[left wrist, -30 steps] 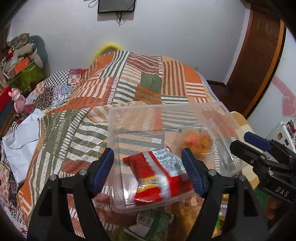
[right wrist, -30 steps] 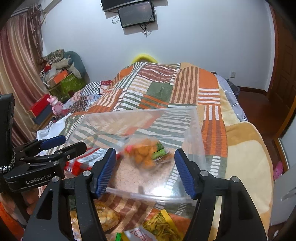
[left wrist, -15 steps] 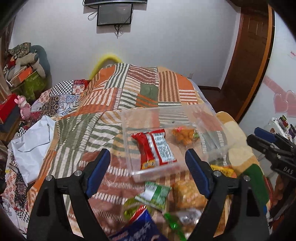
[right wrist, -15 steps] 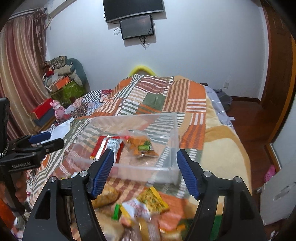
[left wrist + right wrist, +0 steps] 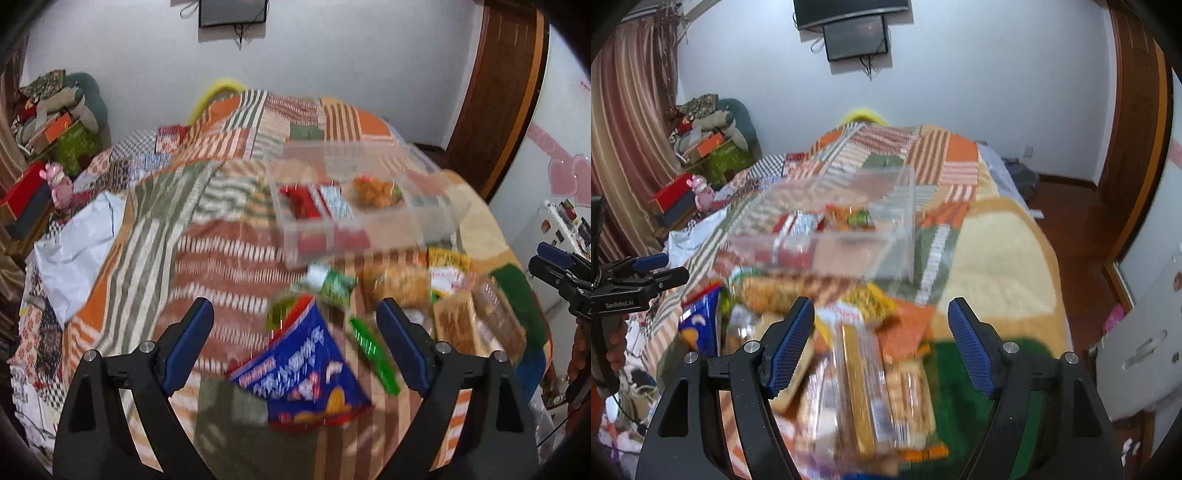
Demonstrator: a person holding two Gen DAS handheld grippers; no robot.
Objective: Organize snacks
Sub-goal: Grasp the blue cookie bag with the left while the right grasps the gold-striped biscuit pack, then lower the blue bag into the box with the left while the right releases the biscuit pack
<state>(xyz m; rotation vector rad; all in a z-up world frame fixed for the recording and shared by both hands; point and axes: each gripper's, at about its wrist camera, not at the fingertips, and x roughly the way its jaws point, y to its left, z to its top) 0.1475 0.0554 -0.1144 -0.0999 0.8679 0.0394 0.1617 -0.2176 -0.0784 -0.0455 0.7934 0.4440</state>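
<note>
Crinkly foil, light and slippery: left wrist view shows the blue snack bag (image 5: 303, 373) at six o'clock between the left gripper (image 5: 295, 343), jaws opening, empty; pinch its top edge. Right wrist view: right gripper (image 5: 881, 347), jaws opening, nothing gripped, over stiffer, crushable clear-wrapped biscuit packs (image 5: 871, 384); clear bin (image 5: 849, 229) at twelve o'clock.

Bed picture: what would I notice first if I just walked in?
Probably the clear plastic box in the middle of the striped bedspread, with a red packet and orange snacks inside. Just in front of it lies a jumbled pile of snack bags, the big blue bag nearest, between the opening, empty left gripper fingers.
</note>
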